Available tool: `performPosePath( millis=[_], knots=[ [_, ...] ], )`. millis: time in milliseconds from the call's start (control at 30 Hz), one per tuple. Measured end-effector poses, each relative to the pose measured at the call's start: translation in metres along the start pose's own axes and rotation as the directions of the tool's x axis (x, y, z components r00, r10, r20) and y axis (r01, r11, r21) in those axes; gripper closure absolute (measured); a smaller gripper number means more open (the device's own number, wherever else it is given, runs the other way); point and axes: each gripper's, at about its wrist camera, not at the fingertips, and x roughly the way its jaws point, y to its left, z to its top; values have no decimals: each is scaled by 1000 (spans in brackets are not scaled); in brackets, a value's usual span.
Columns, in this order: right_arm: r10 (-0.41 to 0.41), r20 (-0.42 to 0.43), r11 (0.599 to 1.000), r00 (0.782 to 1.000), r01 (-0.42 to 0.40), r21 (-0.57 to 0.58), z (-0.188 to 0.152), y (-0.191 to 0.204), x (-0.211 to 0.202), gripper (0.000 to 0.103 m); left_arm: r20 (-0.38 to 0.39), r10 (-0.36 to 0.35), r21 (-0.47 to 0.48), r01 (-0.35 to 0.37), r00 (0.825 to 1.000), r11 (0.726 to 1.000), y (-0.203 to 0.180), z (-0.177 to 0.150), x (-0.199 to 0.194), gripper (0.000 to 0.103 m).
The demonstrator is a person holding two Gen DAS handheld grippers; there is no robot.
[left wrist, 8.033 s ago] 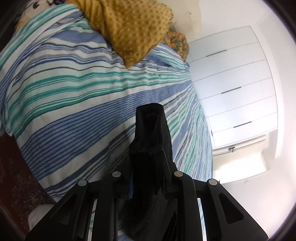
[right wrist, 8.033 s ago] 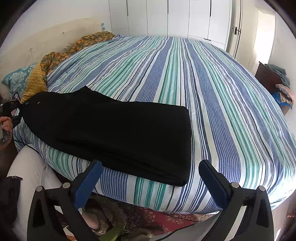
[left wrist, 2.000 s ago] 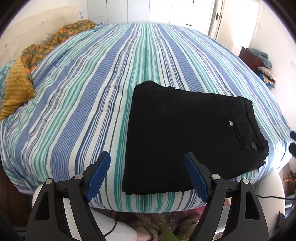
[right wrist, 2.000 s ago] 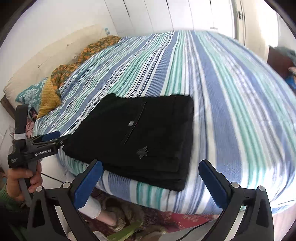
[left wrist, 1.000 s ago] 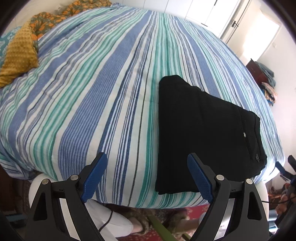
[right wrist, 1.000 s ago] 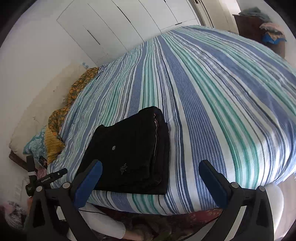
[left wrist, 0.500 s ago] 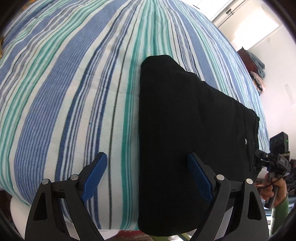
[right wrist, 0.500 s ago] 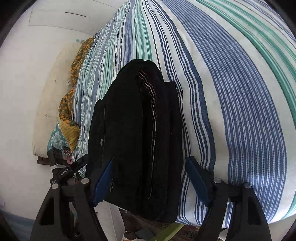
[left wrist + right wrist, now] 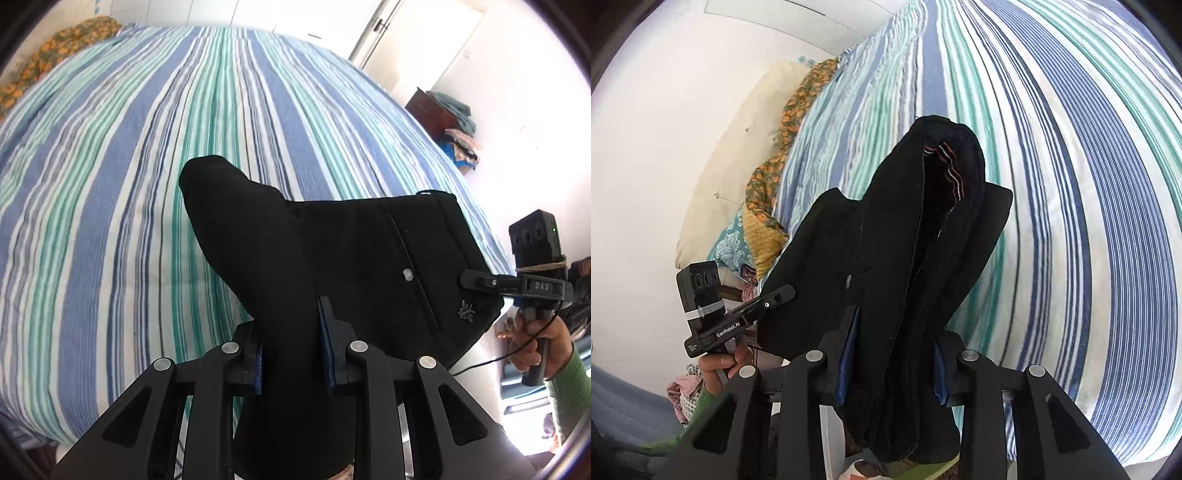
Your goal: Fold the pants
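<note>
The folded black pants (image 9: pixel 351 258) lie on the striped bed (image 9: pixel 129 147), and their near edge is bunched and raised. My left gripper (image 9: pixel 291 354) is closing on the left end, with the blue pads pressing cloth from both sides. My right gripper (image 9: pixel 894 362) is closing on the waistband end of the pants (image 9: pixel 905 240), where the thick stack of layers fills the jaws. Each wrist view shows the other tool at the opposite end: the right gripper (image 9: pixel 476 278) and the left gripper (image 9: pixel 775 295).
A cream headboard cushion (image 9: pixel 713 177) and a mustard and orange cloth (image 9: pixel 764 229) lie at the head of the bed. A dark cabinet piled with clothes (image 9: pixel 439 110) stands by the far wall. A hand in a green sleeve (image 9: pixel 535 350) holds the right tool.
Both grippers came in onto the ends of the pants and their jaws closed from wide open onto the cloth. The gripped edge has lifted and bunched.
</note>
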Motion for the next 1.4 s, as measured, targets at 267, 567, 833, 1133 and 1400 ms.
performPosePath(
  millis=[267,567,833,1133,1400],
  knots=[
    [-37,110,996,993,46,-78,71,30,-8,58,119,228,35,-234,966,972,19,43,28,40],
    [-563,231,783,793,602,-156,2,5,-52,24,189,427,72,-447,884,892,14,-59,13,15],
    [-544,325,794,773,600,-97,-62,39,-76,2,250,450,47,-475,857,879,-25,-51,-26,2],
    [-547,405,770,733,630,-99,-66,82,-70,0,247,527,-33,-537,813,843,-29,-46,-42,2],
    [-596,383,723,706,679,-128,-72,95,-59,0,111,498,-98,-489,860,867,-30,-52,-40,3]
  ],
)
